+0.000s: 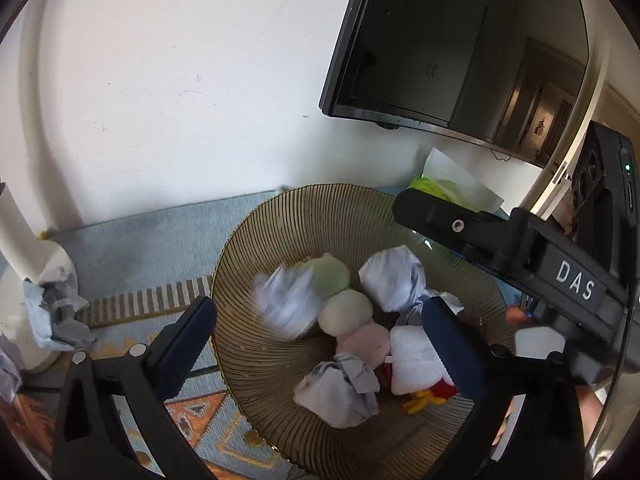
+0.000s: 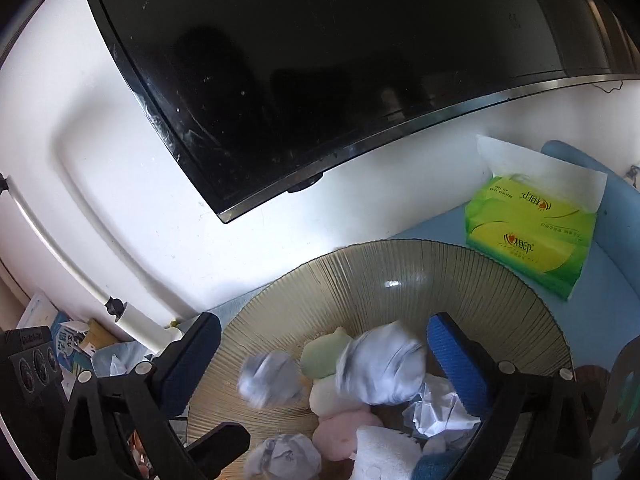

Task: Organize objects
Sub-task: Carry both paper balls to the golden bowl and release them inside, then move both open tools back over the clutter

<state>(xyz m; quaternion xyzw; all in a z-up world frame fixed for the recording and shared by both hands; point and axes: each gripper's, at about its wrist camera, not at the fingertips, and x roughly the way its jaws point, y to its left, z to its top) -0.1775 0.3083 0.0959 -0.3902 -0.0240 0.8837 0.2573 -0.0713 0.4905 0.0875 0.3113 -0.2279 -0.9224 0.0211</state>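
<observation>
A ribbed amber glass bowl holds several crumpled paper balls and soft toys: a green one, a cream one, a pink one and a white plush with red and yellow parts. My left gripper is open over the bowl. A blurred paper ball lies between its fingers, clear of both pads. My right gripper is open too. Another blurred paper ball sits by its right finger, with no pad pressing on it.
A dark TV screen hangs on the white wall behind. A green tissue box stands at the right on the blue patterned cloth. More crumpled paper lies by a white stand at the left.
</observation>
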